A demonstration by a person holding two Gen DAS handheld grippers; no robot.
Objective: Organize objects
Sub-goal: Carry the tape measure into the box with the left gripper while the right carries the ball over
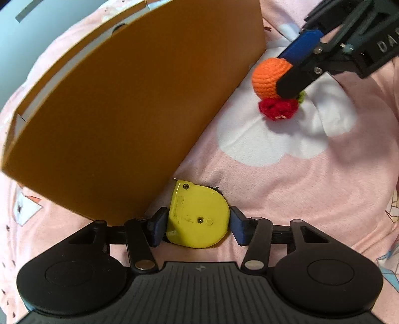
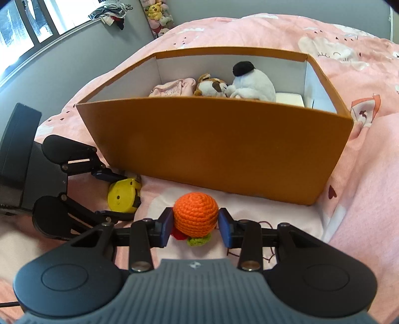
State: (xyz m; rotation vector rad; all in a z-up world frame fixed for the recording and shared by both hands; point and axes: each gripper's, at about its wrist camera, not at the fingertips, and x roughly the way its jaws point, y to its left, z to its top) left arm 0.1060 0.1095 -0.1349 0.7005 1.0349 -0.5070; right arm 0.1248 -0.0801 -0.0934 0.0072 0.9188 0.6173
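Note:
An orange cardboard box (image 2: 214, 152) stands on the pink bedspread; it also shows in the left wrist view (image 1: 124, 104). A yellow tape measure (image 1: 198, 216) lies beside the box, between the pads of my left gripper (image 1: 198, 225); the left pad touches it, the right pad stands a small gap away. It also shows in the right wrist view (image 2: 123, 197). My right gripper (image 2: 195, 225) straddles an orange crocheted ball (image 2: 195, 215) with red and green crochet parts, pads close to its sides. The ball also shows in the left wrist view (image 1: 270, 76).
Inside the box lie a white plush with a black cap (image 2: 251, 83), a brown-and-white plush (image 2: 212, 87), a pink cloth item (image 2: 173, 88) and a white block (image 2: 290, 99). More plush toys (image 2: 158, 16) sit by the far wall. A window (image 2: 22, 27) is at the left.

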